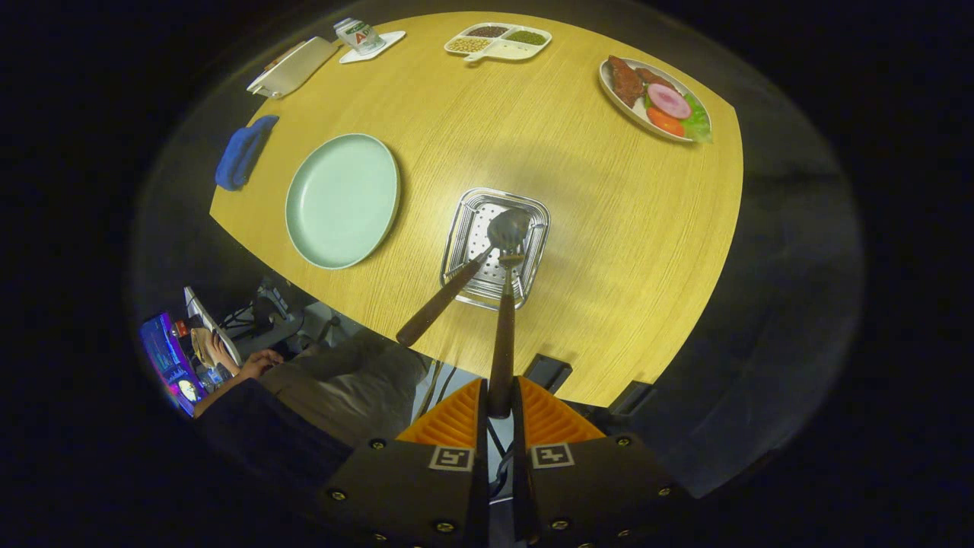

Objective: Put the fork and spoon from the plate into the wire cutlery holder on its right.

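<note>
Jaws pinched tight on the end of the brown-handled metal fork [503, 335], so the gripper [498, 411] holds it pointing down. Fork's prongs sit over the shiny square wire cutlery holder [533, 213], prob. lined up so it can drop in. Brown-handled metal spoon [456, 281] is in the holder already, leaning w/ its handle out the near left side & its bowl by the fork's prongs. Round pale green plate [342, 199] lies bare, left of the holder, on the yellow wooden table [609, 251]. Spoon looks done; fork nearly.
</note>
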Available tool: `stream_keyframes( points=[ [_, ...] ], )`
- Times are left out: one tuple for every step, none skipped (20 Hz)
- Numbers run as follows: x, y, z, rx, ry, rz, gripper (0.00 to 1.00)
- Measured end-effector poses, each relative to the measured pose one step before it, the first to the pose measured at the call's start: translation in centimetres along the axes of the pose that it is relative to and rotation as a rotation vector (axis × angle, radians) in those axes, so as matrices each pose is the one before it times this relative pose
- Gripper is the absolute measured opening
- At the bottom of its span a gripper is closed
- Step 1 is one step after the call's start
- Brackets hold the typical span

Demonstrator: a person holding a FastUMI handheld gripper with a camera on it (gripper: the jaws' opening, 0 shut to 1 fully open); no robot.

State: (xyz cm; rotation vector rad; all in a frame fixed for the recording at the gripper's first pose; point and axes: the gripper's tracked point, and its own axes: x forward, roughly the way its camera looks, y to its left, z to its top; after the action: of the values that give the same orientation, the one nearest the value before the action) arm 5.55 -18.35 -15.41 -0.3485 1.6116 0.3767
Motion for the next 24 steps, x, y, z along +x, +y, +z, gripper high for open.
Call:
stream_keyframes(
  points=[
    [-0.504, 0.042, 0.422, -0.00086, -0.01287, 0.00015, 0.13],
    [-0.447, 0.158, 0.335, 0.00256, -0.01833, 0.00589, 0.16],
    [-0.634, 0.120, 0.414, 0.00536, -0.03137, 0.00502, 0.16],
    [-0.734, -0.058, 0.260, 0.00366, -0.03053, -0.00371, 0.16],
    [-0.854, -0.018, 0.375, 0.00202, -0.03847, -0.00787, 0.16],
    [-0.819, 0.113, 0.333, 0.00381, -0.04732, -0.00713, 0.17],
    [-0.738, 0.449, 0.382, 0.00442, -0.05165, -0.00092, 0.17],
    [-0.852, 0.690, 0.471, 0.00469, -0.06276, 0.00636, 0.17],
    [-0.673, 0.963, 0.517, 0.01055, -0.06479, 0.01381, 0.17],
    [-0.636, 1.217, 0.331, 0.01832, -0.06798, 0.01530, 0.17],
    [-0.383, 1.110, 0.317, 0.02230, -0.06758, 0.00618, 0.17],
    [-0.216, 0.828, 0.163, 0.01480, -0.05394, -0.00555, 0.17],
    [0.029, 1.153, -0.014, 0.00588, -0.06683, 0.00713, 0.16],
    [0.058, 0.941, 0.138, 0.01605, -0.06717, -0.00903, 0.17],
    [0.020, 0.860, 0.323, 0.02076, -0.07058, -0.00611, 0.16],
    [0.112, 1.134, 0.244, 0.02200, -0.07140, 0.00264, 0.17],
    [-0.014, 0.932, 0.562, 0.02788, -0.08136, -0.00155, 0.17],
    [-0.194, 0.607, 0.531, 0.01738, -0.07912, -0.00247, 0.17],
    [-0.546, 0.439, 0.829, 0.00866, -0.09653, -0.02037, 0.17],
    [-0.730, 0.156, 0.884, 0.00371, -0.08799, -0.02574, 0.17],
    [-0.570, 0.561, 0.677, 0.00239, -0.07310, -0.01611, 0.21],
    [-0.418, 0.787, 0.350, 0.00084, -0.05135, -0.00395, 0.21],
    [-0.613, 0.606, 0.763, 0.00111, -0.05959, -0.01236, 0.20],
    [-0.410, 0.777, 0.539, -0.00828, -0.05440, 0.00253, 0.20]
  ],
)
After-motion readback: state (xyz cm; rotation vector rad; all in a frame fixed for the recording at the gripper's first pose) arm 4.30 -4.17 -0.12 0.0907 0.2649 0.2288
